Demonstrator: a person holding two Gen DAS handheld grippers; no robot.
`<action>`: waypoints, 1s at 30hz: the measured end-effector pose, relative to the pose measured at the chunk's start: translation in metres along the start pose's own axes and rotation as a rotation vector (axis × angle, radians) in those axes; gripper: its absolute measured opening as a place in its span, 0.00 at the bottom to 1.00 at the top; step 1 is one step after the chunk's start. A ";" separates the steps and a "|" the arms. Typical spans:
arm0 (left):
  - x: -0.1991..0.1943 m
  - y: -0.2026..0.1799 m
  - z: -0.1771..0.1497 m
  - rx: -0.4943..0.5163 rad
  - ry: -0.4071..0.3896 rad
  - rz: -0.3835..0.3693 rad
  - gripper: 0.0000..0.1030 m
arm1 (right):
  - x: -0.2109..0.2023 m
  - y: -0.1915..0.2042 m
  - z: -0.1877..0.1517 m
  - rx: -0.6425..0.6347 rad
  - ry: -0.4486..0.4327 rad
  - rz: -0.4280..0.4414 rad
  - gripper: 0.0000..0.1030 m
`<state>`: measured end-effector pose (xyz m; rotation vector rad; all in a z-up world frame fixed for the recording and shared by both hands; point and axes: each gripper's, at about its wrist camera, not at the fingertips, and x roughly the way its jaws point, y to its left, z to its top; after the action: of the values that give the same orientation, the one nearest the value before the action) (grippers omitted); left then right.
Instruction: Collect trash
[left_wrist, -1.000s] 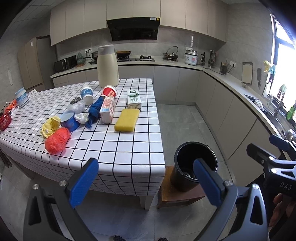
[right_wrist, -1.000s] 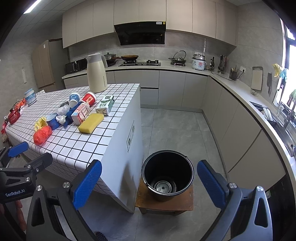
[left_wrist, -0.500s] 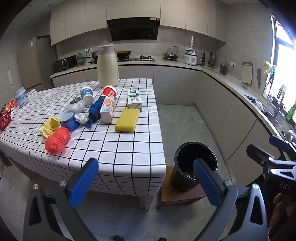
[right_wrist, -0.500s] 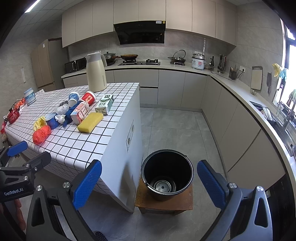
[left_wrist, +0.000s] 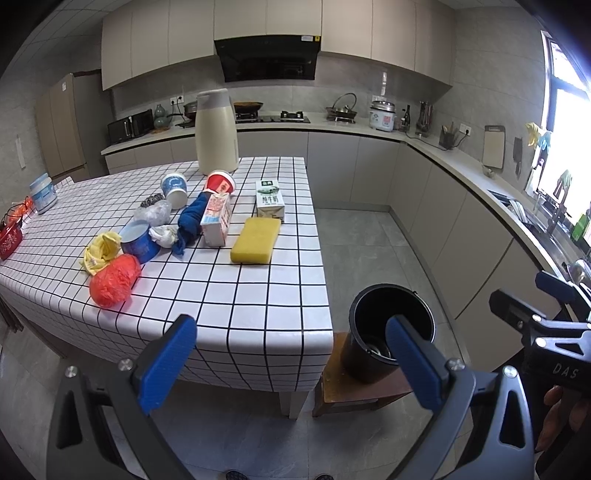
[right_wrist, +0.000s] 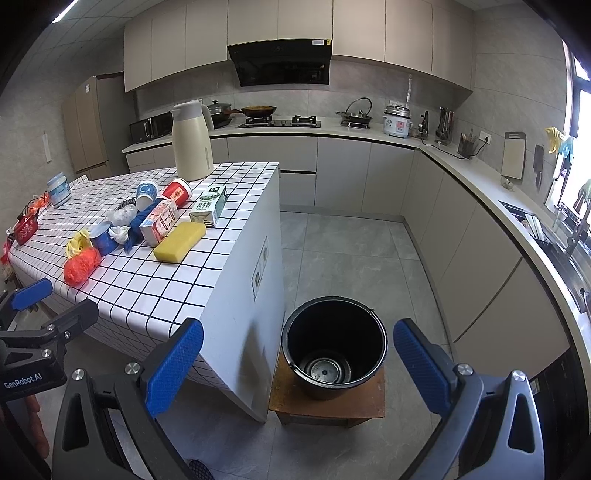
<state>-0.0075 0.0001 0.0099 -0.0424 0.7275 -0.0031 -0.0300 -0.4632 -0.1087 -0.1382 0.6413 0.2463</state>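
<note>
The left gripper (left_wrist: 291, 363) and the right gripper (right_wrist: 299, 365) are each held with jaws wide apart, nothing between them. Just beyond the right gripper a black bucket (right_wrist: 334, 347) is seen on a low wooden stool (right_wrist: 328, 404), right of the tiled bench (left_wrist: 258, 295). On the bench, farther left, a yellow sponge (left_wrist: 255, 245), two cartons, paper cups, a blue cloth and a red plastic bag (left_wrist: 114, 275) are gathered.

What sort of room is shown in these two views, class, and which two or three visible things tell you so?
Almost certainly a home kitchen. A gas hob sits under a black extractor hood, a rice cooker stands on the L-shaped counter, and a tiled island occupies the middle.
</note>
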 end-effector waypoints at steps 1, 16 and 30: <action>0.000 0.000 0.000 -0.001 0.000 0.000 1.00 | 0.000 0.000 0.000 0.000 0.001 -0.001 1.00; 0.001 0.000 -0.001 -0.005 -0.004 0.005 1.00 | 0.002 0.000 -0.001 0.007 0.009 0.005 1.00; 0.008 0.026 -0.001 -0.077 0.004 0.043 1.00 | 0.020 0.002 0.000 0.029 -0.028 0.012 1.00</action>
<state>-0.0026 0.0259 0.0031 -0.1001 0.7326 0.0659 -0.0149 -0.4581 -0.1215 -0.1031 0.6180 0.2505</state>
